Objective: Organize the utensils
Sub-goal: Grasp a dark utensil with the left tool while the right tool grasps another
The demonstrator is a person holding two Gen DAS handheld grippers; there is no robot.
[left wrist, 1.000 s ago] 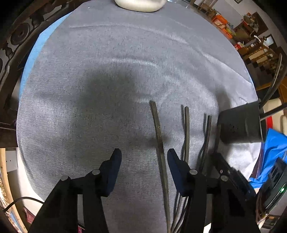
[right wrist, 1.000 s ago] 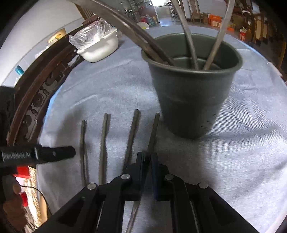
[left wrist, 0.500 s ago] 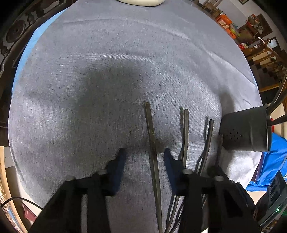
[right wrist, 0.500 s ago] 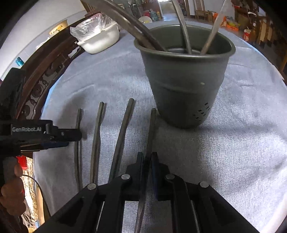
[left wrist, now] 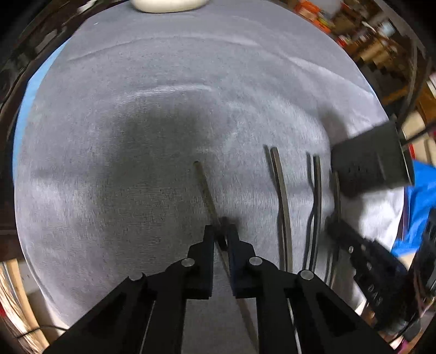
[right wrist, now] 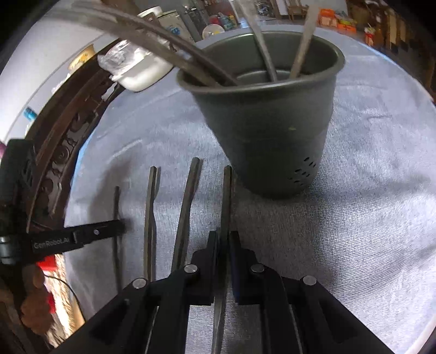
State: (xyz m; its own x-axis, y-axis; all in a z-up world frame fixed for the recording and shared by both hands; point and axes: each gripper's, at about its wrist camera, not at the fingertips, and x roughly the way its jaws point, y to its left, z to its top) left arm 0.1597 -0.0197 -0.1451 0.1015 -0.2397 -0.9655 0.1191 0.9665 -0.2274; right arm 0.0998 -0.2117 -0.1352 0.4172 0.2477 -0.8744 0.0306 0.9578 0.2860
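Metal handles pinched by both: left gripper (left wrist: 220,231) just closed on outermost utensil (left wrist: 203,182); right gripper (right wrist: 224,239) clamps utensil nearest holder (right wrist: 267,114); I'd lift both level.

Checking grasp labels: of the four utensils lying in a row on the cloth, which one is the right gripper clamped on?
The utensil nearest the cup: the right gripper is shut on that utensil, last in the row.

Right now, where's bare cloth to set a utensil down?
Free: the wide gray cloth between the leftmost utensil and the white bowl. Crowded: the utensil row beside the cup.
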